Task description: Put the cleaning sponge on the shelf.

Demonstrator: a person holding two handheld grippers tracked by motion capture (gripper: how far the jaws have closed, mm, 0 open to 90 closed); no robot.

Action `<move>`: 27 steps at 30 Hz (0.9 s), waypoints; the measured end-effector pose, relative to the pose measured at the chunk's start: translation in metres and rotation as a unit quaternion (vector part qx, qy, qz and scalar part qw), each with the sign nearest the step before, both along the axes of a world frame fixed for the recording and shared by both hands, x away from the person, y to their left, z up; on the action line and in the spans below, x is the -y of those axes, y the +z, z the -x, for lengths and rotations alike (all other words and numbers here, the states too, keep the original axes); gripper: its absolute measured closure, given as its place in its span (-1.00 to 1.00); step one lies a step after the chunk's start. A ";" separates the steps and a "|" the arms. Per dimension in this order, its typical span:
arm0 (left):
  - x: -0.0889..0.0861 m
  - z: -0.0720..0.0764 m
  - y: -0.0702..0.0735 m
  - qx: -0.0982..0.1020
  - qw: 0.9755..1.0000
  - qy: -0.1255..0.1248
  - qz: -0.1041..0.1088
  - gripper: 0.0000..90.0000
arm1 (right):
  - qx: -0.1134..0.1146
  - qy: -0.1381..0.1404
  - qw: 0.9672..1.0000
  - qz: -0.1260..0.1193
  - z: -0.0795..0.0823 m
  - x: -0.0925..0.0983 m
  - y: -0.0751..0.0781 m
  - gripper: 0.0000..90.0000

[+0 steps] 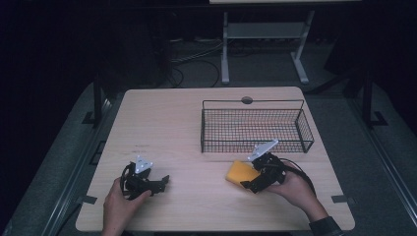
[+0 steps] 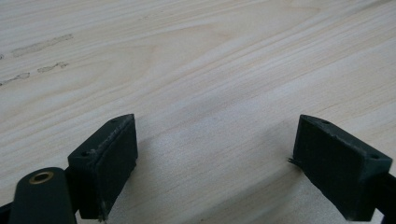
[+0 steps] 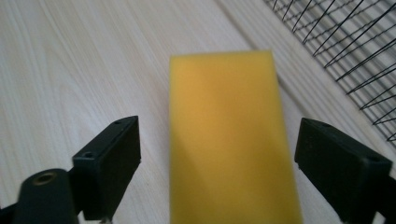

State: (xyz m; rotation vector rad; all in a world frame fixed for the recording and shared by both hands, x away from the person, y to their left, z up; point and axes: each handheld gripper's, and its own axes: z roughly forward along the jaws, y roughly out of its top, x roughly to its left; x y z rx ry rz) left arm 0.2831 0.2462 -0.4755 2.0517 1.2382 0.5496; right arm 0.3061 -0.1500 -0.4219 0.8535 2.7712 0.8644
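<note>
Sponge (image 3: 231,140), yellow and rectangular, is seen lying flat on the pale wooden tabletop (image 1: 192,118), just in front of the near wall of the black wire basket (image 1: 255,125) and outside it. The right claw (image 3: 217,163) is held wide open around it: in the right gripper view one jaw stands to each side of the sponge, with a gap of bare wood visible between each jaw and the sponge's long edge, so nothing is gripped yet. The sponge's long axis is seen to run straight away from this claw, between the jaws, so its narrow width is what would be spanned. A closing of the jaws, rather than any further turning, is judged to be what the pickup calls for, perhaps after a slight lowering.

The left claw (image 2: 215,158) is also open and empty, with only wood grain seen between its jaws. In the high view it is held low over the tabletop's near left part, well apart from the sponge, so the right hand (image 1: 295,189) is plainly the nearer one. The basket is seen to hold nothing.
</note>
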 end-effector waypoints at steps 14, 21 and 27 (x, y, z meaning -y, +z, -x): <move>0.000 0.000 0.000 0.000 1.000 0.000 0.000 -0.71 | -0.006 0.013 0.999 0.040 -0.014 -0.013 -0.014 -0.77; 0.000 0.000 0.000 -0.001 1.000 0.000 0.000 -0.71 | -0.013 0.015 0.998 0.052 -0.016 -0.015 -0.023 -0.76; 0.000 0.000 0.000 -0.001 1.000 0.000 0.000 -0.71 | -0.014 0.015 0.998 0.057 -0.016 -0.016 -0.026 -0.69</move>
